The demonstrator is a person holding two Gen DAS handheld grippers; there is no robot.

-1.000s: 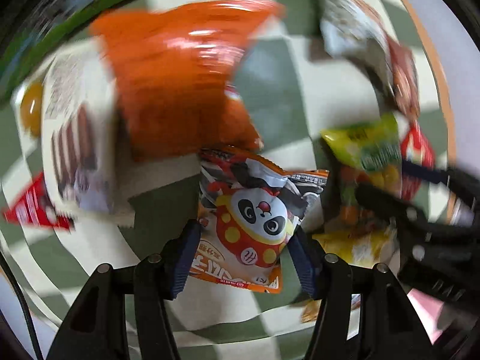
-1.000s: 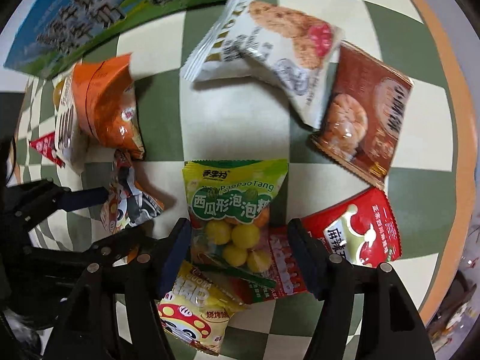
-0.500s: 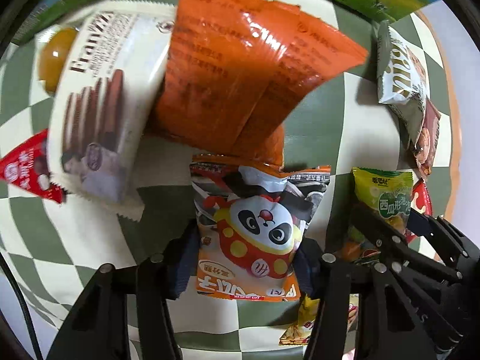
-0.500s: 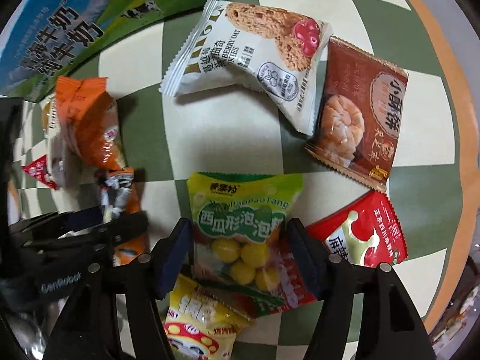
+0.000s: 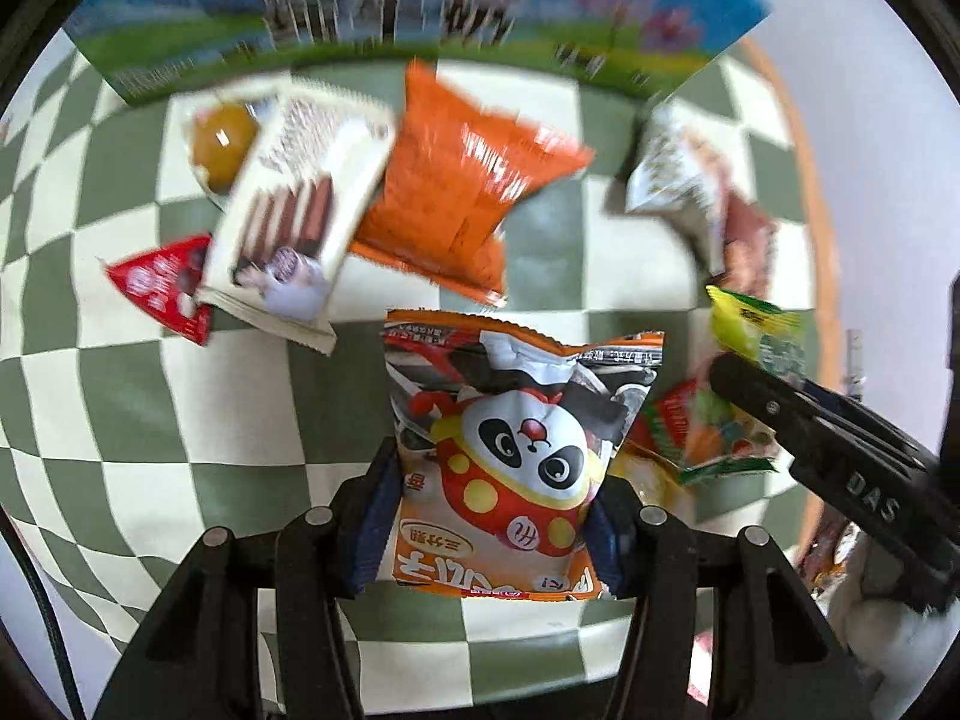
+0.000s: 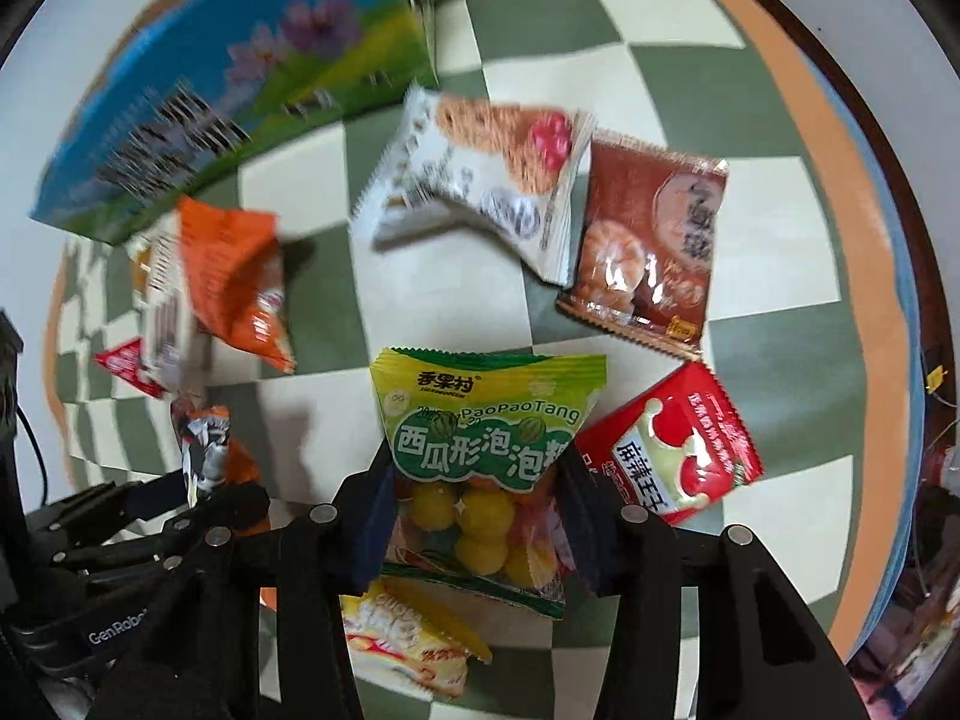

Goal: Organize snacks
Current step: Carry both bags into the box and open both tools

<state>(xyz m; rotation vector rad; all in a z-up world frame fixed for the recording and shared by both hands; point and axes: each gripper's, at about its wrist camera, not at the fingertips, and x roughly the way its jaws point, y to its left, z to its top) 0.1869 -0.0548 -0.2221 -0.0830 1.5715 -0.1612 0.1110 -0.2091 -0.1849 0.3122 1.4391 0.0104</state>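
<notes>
1. Left wrist view: left gripper [image 5: 489, 513] points down at a green-and-cream checked tabletop [image 5: 198, 408]. Jaws closed in on the panda snack packet [image 5: 516, 456]; both blue pads press its lower sides. Left figure had been narrowing; the packet sits between the pads, gripped.
2. Packet's top edge stands beyond the fingertips, crumpled and upright in view.
3. Beyond the fingers, slightly left: orange packet [image 5: 462, 192], blurred. Left of it a white wafer packet [image 5: 300, 210], which overlaps a small red packet [image 5: 159, 288] and an amber jelly cup [image 5: 222, 138].
4. Farthest ahead: blue-and-green carton [image 5: 408, 6], print too smeared to read.
5. Right of the fingers: right gripper [image 5: 834, 450] seen side-on, with the yellow-green candy bag [image 5: 750, 324] at its tip.
6. Right wrist view: right gripper [image 6: 480, 510] aimed steeply down. Jaws have just been closing and now clamp the yellow-green candy bag [image 6: 486, 438] at its sides; yellow balls show through the clear lower part between the pads.
7. Just right of the fingers: red packet [image 6: 678, 444]. Beneath the bag, near the finger bases: yellow packet [image 6: 408, 642].
8. Ahead, right: brown pastry packet [image 6: 648, 252], its edge touching a white oat-cookie packet [image 6: 480, 180].
9. Ahead, left: orange packet [image 6: 234, 276]; the carton [image 6: 240, 96] beyond it.
10. Left of the fingers: left gripper [image 6: 156, 516] holding the panda packet [image 6: 204, 450].
</notes>
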